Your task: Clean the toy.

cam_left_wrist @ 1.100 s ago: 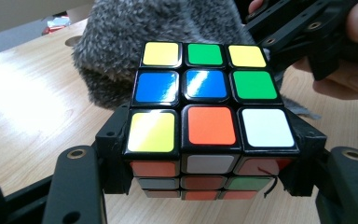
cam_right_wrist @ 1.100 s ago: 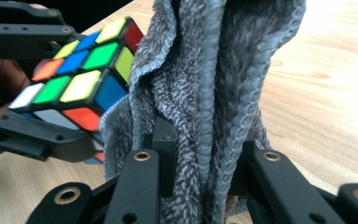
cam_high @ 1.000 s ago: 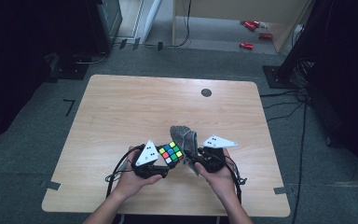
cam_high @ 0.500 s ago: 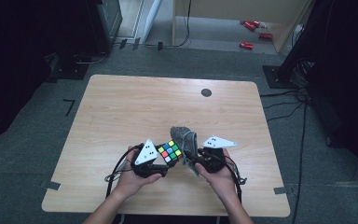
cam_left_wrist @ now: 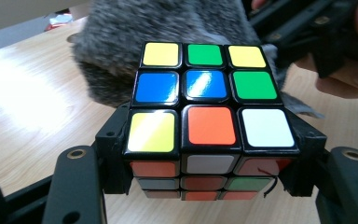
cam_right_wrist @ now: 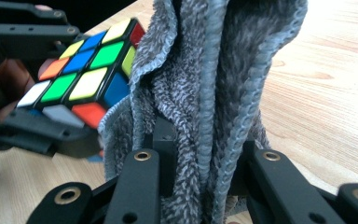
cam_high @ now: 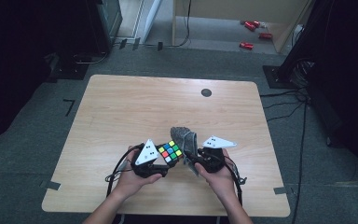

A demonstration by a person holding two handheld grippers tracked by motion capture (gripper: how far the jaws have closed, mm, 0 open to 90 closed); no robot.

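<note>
The left hand-held gripper point(cam_high: 164, 161) was clamped on the hard plastic puzzle cube with small coloured squares point(cam_high: 170, 151), holding it just above the pale wooden desk point(cam_high: 121, 107), near the front edge. The right hand-held gripper point(cam_high: 193, 161) was squeezed shut on a fluffy grey cloth point(cam_high: 184, 138), which touched the cube's side. The cube looked light, stiff and a bit slippery, so gripping two flat sides seemed best. The cloth looked soft and floppy; a bunched fold was easy to pinch. The rest of the desk was bare except for a small dark round spot point(cam_high: 206, 92), well apart.
</note>
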